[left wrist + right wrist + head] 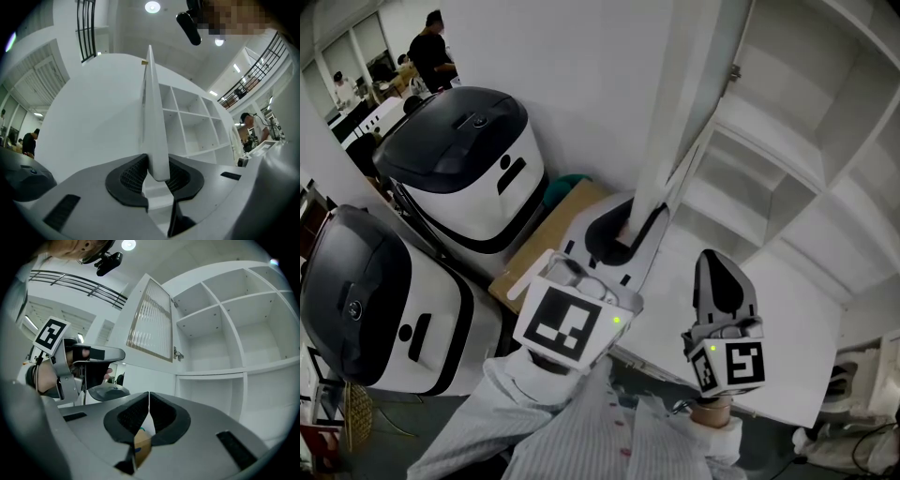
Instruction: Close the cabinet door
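A white cabinet (797,159) divided into open shelf compartments stands against a white wall. On the dark floor (778,441) to its left are two large white machines with dark domed lids: the far machine (464,164) and the near machine (375,300). A brown cardboard box (548,239) lies between them and the cabinet, with a teal object (567,183) just behind it.

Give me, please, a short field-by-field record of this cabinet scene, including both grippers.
cabinet door: open, standing out from the shelves
cabinet: white, open compartments
left gripper: jaws closed on the door's lower edge
right gripper: jaws together, nothing between them, apart from the door
beside cabinet: white machine, second white machine, both dark-lidded; cardboard box
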Demonstrator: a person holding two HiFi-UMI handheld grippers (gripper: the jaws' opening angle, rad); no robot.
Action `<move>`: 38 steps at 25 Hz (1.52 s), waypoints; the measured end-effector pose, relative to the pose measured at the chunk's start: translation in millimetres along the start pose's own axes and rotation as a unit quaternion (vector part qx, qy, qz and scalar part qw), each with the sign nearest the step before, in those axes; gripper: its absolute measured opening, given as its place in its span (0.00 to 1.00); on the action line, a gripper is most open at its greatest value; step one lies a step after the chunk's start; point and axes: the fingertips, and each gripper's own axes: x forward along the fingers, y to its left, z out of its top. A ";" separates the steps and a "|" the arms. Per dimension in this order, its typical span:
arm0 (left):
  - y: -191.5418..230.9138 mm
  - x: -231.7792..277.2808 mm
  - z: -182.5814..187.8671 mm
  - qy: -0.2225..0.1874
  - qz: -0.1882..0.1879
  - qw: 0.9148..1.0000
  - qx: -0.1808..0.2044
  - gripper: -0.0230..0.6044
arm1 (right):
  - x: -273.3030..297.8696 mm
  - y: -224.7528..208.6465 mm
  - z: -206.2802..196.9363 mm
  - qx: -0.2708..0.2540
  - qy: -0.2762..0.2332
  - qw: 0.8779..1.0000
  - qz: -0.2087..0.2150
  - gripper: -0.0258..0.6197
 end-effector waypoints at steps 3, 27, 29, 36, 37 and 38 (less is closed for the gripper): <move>0.6 -0.3 0.4 -0.001 -0.005 1.000 -0.001 0.19 | 4.1 -2.1 -1.6 0.002 0.000 1.000 -0.005 0.06; -13.4 5.4 -6.5 0.040 0.088 0.995 0.016 0.16 | -4.3 -52.4 -17.7 0.011 0.006 0.999 0.047 0.06; -21.6 7.7 -6.9 0.042 0.099 0.994 0.018 0.16 | -6.6 -59.5 -18.7 0.011 0.006 0.998 0.059 0.06; -60.0 20.5 -9.9 0.043 0.127 0.991 0.022 0.18 | -23.6 -79.6 -19.2 0.003 -0.003 0.996 0.089 0.06; -64.0 21.9 -11.4 0.045 0.133 0.990 0.024 0.18 | -26.9 -83.3 -19.7 0.001 -0.003 0.996 0.092 0.06; -67.6 23.9 -11.2 0.043 0.139 0.989 0.025 0.18 | -30.1 -87.6 -20.3 0.000 -0.003 0.996 0.093 0.06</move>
